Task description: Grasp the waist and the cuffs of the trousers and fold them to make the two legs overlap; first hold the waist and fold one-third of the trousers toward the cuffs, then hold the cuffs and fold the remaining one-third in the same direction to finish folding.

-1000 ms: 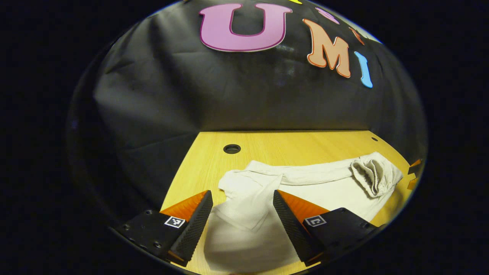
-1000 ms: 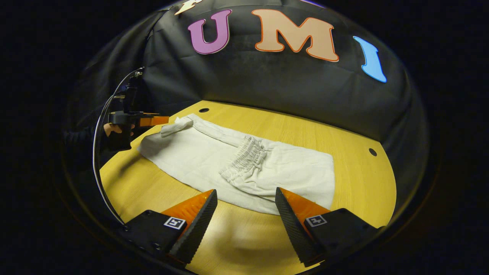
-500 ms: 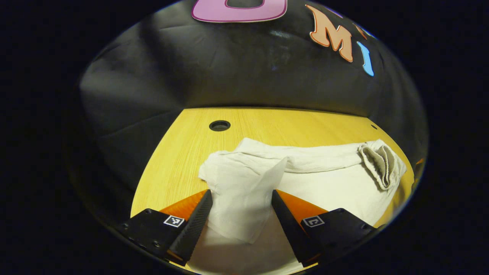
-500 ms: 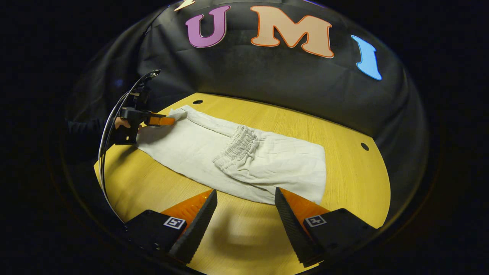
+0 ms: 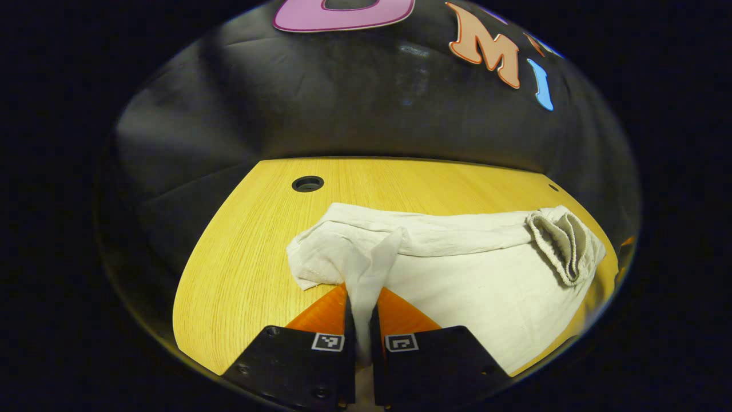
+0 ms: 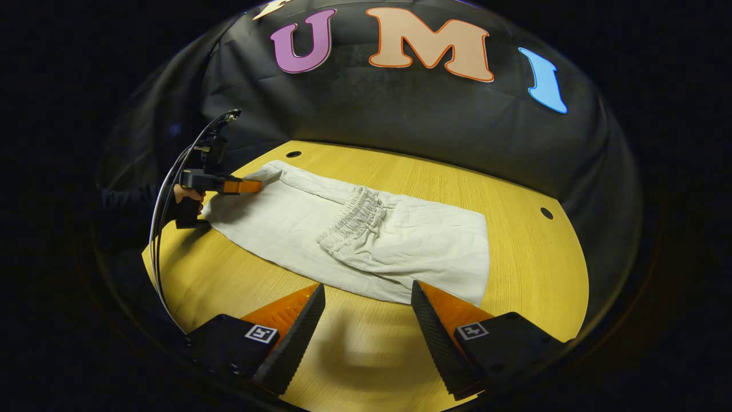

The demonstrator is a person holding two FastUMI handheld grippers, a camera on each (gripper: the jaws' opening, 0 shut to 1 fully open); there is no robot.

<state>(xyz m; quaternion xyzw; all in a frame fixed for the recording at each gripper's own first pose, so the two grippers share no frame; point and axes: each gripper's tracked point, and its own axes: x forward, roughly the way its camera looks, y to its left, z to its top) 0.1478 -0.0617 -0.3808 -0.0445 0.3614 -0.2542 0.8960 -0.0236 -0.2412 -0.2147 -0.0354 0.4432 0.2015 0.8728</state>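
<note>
Pinching a raised ridge of cuff fabric, the left gripper (image 5: 360, 320) now has its jaws drawn almost together on the pale cream cotton trousers (image 6: 366, 240); half a second ago the same jaws stood wide on either side of that ridge, so the grasp on the cuffs has only just been made. The trousers lie along the yellow wood-grain table (image 6: 532, 269), with the two legs already overlapped and the gathered elastic waist (image 6: 351, 220) folded over onto the middle of the garment, which indicates that the first one-third fold is done. In the right gripper view the left gripper (image 6: 254, 186) is at the far left end of the trousers, held by a hand (image 6: 186, 194) in a dark sleeve. In the left gripper view the cuff end (image 5: 326, 257) sits near the left of the cloth and the folded waist (image 5: 563, 243) at the far right. The right gripper (image 6: 366, 317) hovers above bare table at the near edge of the trousers, jaws spread wide and holding nothing, with the near hem just beyond its fingertips. Judged from this layout, the remaining step is the last one-third fold: the cuffs must be lifted and carried rightward over the waist. The thin bunched fabric could slip from so narrow a pinch, or drag the lower layer out of alignment.
</note>
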